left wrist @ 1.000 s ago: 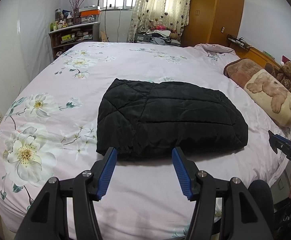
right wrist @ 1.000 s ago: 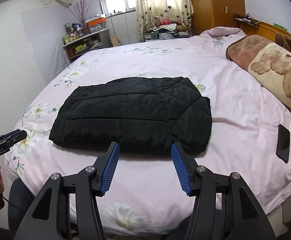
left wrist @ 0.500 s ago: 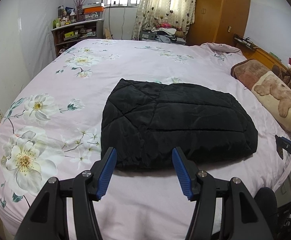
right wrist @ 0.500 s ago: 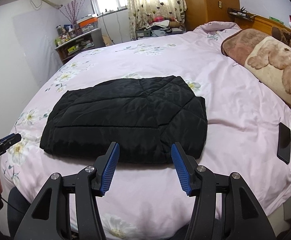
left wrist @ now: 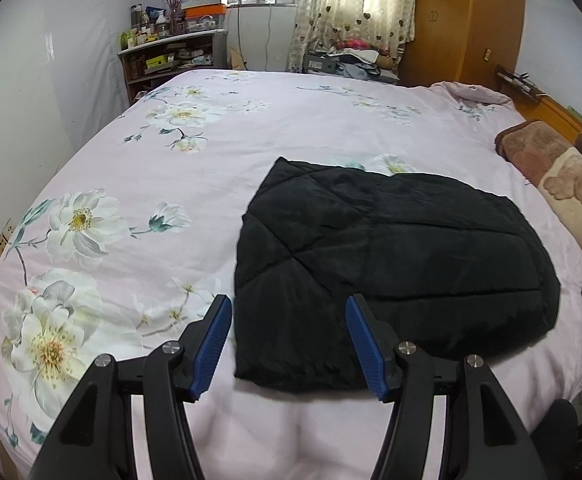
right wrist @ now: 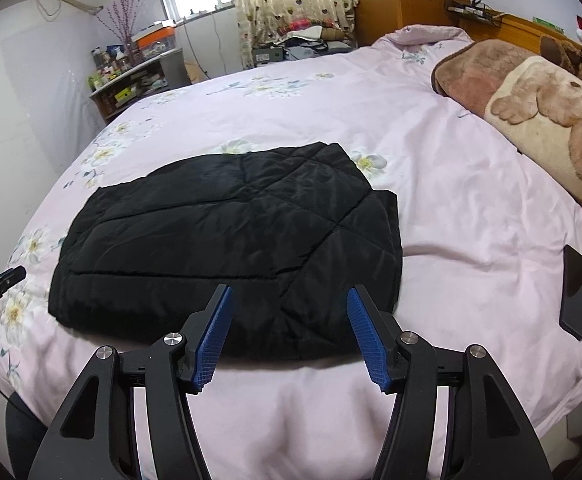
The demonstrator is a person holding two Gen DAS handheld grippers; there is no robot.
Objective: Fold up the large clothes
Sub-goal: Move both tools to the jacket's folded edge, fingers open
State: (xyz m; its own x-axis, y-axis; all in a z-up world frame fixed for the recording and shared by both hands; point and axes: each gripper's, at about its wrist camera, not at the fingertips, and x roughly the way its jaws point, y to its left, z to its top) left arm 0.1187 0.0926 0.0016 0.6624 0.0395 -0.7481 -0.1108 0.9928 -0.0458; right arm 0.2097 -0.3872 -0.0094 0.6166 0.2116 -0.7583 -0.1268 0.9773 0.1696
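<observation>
Black quilted jacket (left wrist: 395,268) lay folded on floral bedspread (left wrist: 139,184); left gripper (left wrist: 289,344) and right gripper (right wrist: 289,334) spread wide, holding nothing.

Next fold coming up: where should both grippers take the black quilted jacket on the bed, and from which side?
Grip the near edge of the jacket, at its two near corners, coming in low from the near side of the bed. The left gripper and right gripper are open right in front of that thick, stacked edge, which probably needs a deep bite.
</observation>
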